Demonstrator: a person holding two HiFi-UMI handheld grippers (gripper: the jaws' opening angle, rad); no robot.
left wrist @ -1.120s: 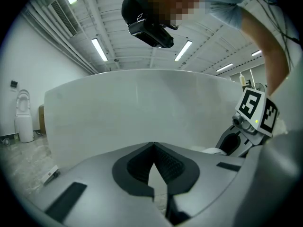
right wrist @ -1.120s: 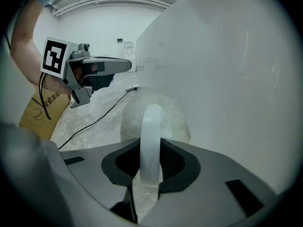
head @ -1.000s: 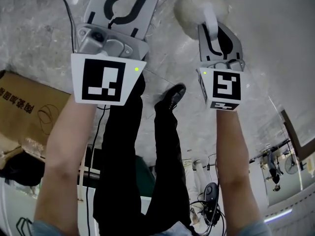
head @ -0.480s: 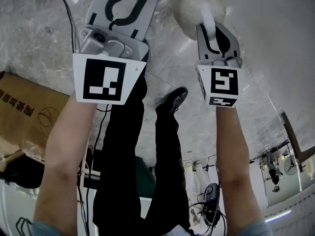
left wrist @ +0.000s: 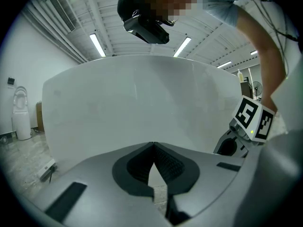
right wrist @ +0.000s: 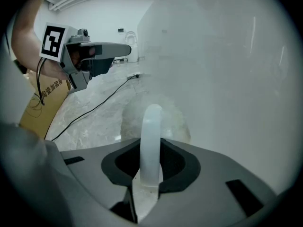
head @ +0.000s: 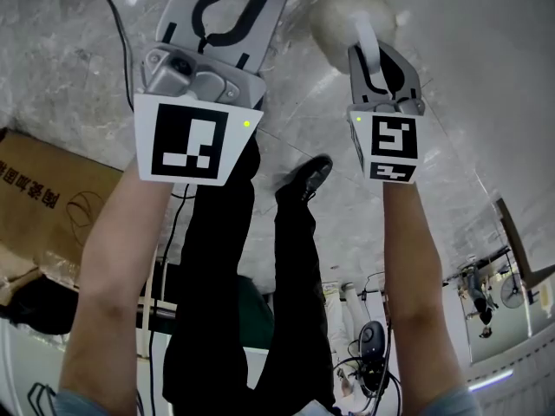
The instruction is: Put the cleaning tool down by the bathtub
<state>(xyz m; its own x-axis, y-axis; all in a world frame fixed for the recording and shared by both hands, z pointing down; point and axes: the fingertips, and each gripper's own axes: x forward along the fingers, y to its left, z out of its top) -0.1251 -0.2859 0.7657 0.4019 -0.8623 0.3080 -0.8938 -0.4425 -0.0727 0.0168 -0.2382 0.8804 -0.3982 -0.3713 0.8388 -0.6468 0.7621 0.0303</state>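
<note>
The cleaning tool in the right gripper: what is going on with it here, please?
A person holds a gripper in each hand beside a white bathtub. The right gripper is shut on the cleaning tool by its pale handle, and the tool's fluffy round head points down at the marble floor, close to the tub wall. Whether the head touches the floor I cannot tell. The left gripper is shut and empty. The tool is not yet released.
</note>
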